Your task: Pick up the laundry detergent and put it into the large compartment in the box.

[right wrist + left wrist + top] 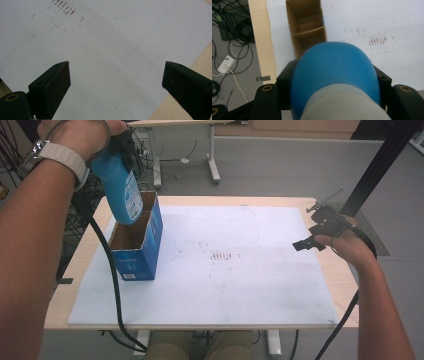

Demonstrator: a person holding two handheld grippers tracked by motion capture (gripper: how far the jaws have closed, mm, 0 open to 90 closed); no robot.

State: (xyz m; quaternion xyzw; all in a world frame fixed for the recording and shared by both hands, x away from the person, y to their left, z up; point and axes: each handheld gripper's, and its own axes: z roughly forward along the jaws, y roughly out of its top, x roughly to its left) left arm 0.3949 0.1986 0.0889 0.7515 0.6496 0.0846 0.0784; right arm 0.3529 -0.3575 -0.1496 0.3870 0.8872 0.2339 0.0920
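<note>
A blue bottle [120, 187] with a white label hangs bottom-down over the open top of a blue cardboard box [137, 251]. My left gripper [117, 145] is shut on its upper part. In the left gripper view the bottle [334, 72] bulges between the black jaws, and the box [308, 30] with its inner divider lies below. Over the right edge of the white mat, my right gripper [312, 232] hovers; in the right gripper view its jaws stand wide apart, open [116, 85], with nothing between them.
The white mat [225, 265] covers most of the wooden table [340, 275] and carries dark smudges near its middle. Cables lie on the floor [229, 50] left of the table. Another table's legs [212, 165] stand beyond the far edge.
</note>
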